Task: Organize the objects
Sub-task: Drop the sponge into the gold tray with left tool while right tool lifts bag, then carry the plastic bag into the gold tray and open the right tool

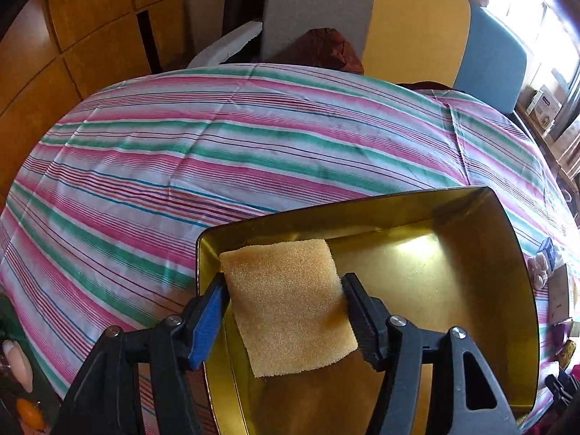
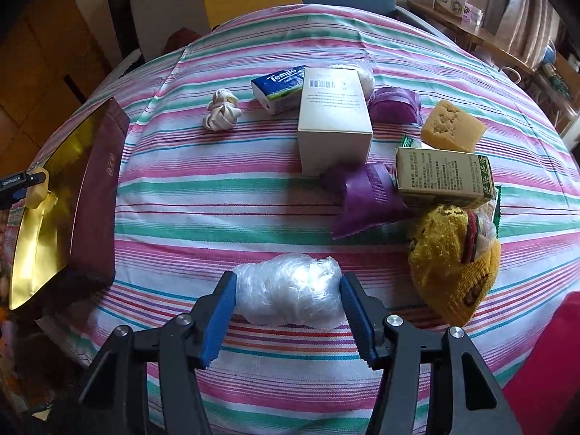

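Left tool (image 1: 284, 311) hangs released over the sponge (image 1: 286, 306) in the gold tin (image 1: 507, 253), while the right tool (image 2: 288, 306) is clenched around the plastic-wrap wad (image 2: 290, 290), long axis running pad to pad, tin way off to its left.

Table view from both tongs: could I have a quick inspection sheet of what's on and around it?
Surface: striped tablecloth, wrinkled.
Job's things: open gold tin; yellow sponge over its inside; clear plastic bundle on the cloth.
Clutter: tissue pack, white box, rubber bands, purple sachet, yellow sock.
Tongs: left tongs around the sponge, grip unclear; right tongs closed on the plastic bundle.
Cables: nothing seen.
Surroundings: yellow chair, blue chair, bright window.
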